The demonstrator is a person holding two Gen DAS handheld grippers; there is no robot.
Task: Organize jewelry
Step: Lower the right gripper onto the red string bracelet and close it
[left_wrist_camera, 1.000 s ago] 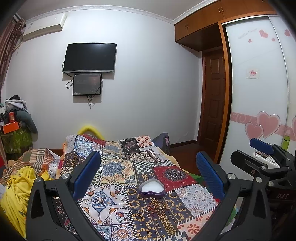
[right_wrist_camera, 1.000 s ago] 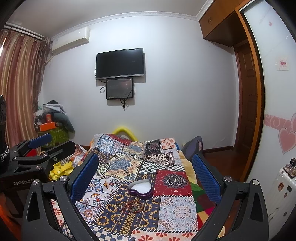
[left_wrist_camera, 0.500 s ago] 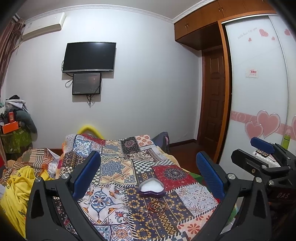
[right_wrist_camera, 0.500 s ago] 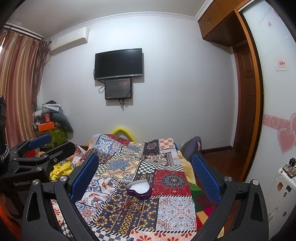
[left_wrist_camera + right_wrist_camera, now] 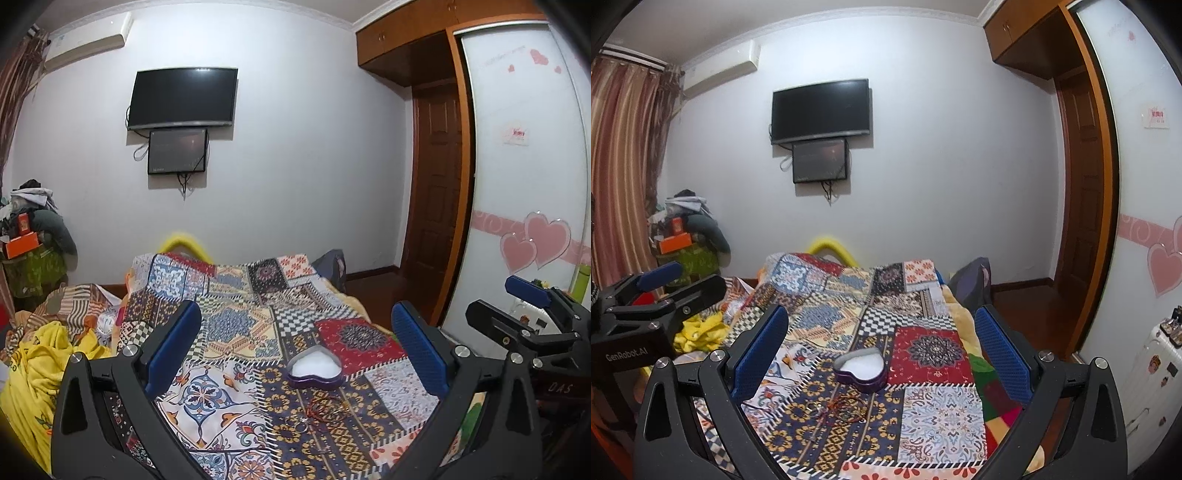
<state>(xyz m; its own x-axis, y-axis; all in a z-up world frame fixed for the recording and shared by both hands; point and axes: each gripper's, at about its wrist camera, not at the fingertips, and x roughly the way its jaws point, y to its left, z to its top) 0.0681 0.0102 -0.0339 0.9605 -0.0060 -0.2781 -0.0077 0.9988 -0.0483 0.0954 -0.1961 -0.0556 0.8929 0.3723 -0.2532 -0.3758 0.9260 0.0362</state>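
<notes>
- On the bed (image 5: 229, 332), over a patchwork blanket (image 5: 934, 402): a heart-shaped box (image 5: 315, 369), purple-walled, white inside, lid off, resting flat.
- Just in front of the box, nearer the cameras: a small tangle of jewelry (image 5: 321, 408), with red cord and thin metal rings lying loose on the blanket, not touching the box; individual pieces too small to tell apart.
- Above the bed's near end, short of the box: left gripper (image 5: 295, 347), released, blue fingers (image 5: 173, 347) spread wide to either side of the box in its own view, holding nothing.
- To the right of the box, held likewise above the bed: right gripper (image 5: 882, 343), also released and spread wide, nothing between its fingers (image 5: 1003, 354).
- Left of the box, at the bed's edge: yellow cloth (image 5: 40, 365) in a heap.
- Beyond the box, on the far wall: a dark television (image 5: 820, 110) with a smaller screen (image 5: 820, 160) under it.
- Right of the box, past the bed: a brown door (image 5: 436, 184) and a white wardrobe panel with pink hearts (image 5: 535, 243).
</notes>
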